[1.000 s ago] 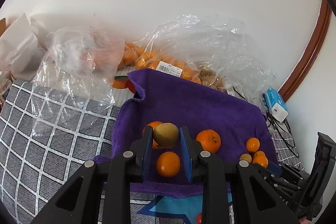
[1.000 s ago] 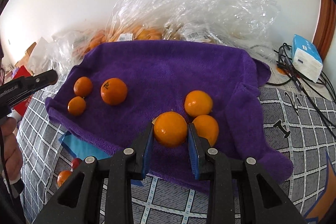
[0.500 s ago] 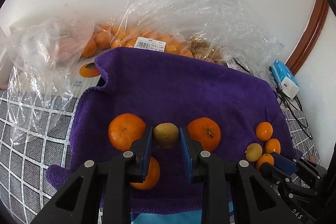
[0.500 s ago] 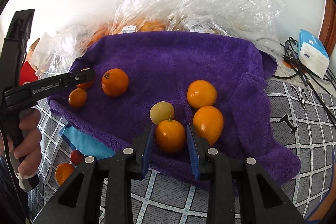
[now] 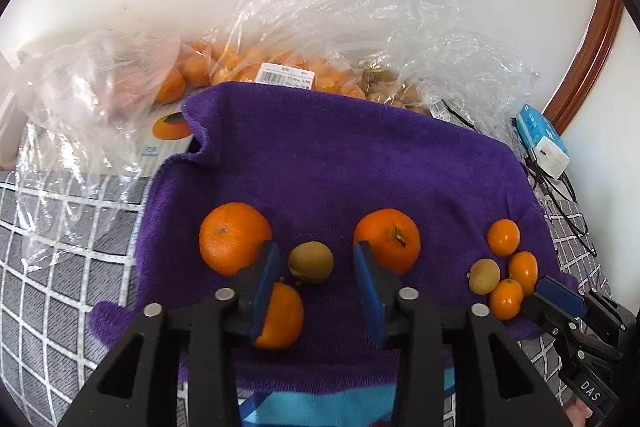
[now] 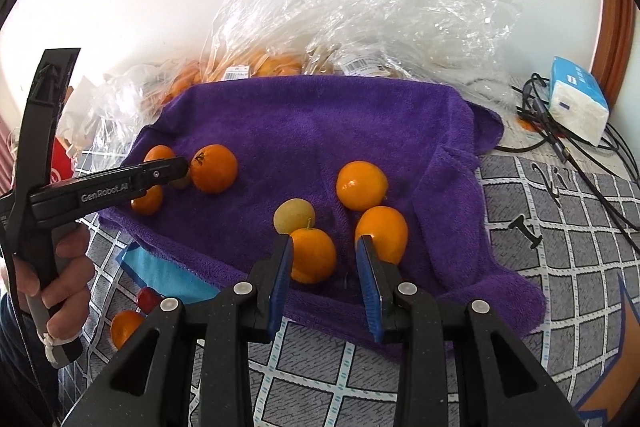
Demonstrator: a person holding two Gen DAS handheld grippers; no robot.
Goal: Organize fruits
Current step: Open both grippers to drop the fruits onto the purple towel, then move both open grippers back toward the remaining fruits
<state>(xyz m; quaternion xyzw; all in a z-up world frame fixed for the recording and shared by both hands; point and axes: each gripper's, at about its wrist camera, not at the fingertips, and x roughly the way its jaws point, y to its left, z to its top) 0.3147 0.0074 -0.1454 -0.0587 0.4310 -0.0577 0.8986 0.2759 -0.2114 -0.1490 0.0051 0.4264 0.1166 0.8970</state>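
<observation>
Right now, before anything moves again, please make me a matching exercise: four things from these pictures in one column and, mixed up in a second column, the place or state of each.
Column one
1. left tongs
2. right tongs
3. tissue pack
4. purple towel

Column two
A. open, small orange between them
B. under the loose fruit
C. open, brown fruit between them
D. beside black cables

Pairs: 1-C, 2-A, 3-D, 4-B
</observation>
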